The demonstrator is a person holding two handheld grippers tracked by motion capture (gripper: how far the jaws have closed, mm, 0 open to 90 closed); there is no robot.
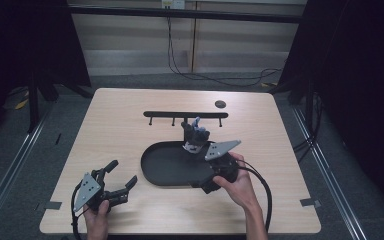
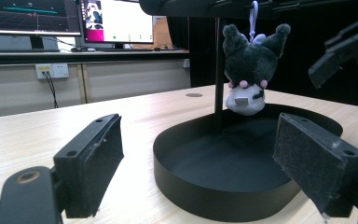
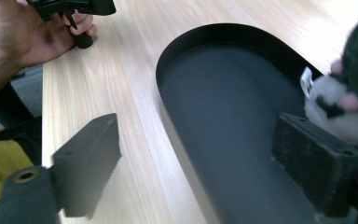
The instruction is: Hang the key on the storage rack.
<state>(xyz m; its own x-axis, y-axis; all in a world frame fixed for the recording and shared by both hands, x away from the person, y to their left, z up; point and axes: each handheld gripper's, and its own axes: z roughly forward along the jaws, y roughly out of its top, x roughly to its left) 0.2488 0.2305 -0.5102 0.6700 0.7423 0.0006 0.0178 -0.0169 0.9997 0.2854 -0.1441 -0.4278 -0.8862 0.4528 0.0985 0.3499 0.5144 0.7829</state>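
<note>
A dark grey plush toy with a white face hangs by a pale loop from the black hook rack, over the far end of the black oval tray. In the left gripper view the plush toy dangles beside the rack's post. My right gripper is over the tray's right side, jaws open, nothing between them. In the right gripper view the plush toy lies just past the right jaw. My left gripper rests open at the table's front left, aimed at the tray.
A small dark disc lies on the table behind the rack. The left hand shows at the upper left of the right gripper view. Monitors stand beyond the table. Bare wood surrounds the tray.
</note>
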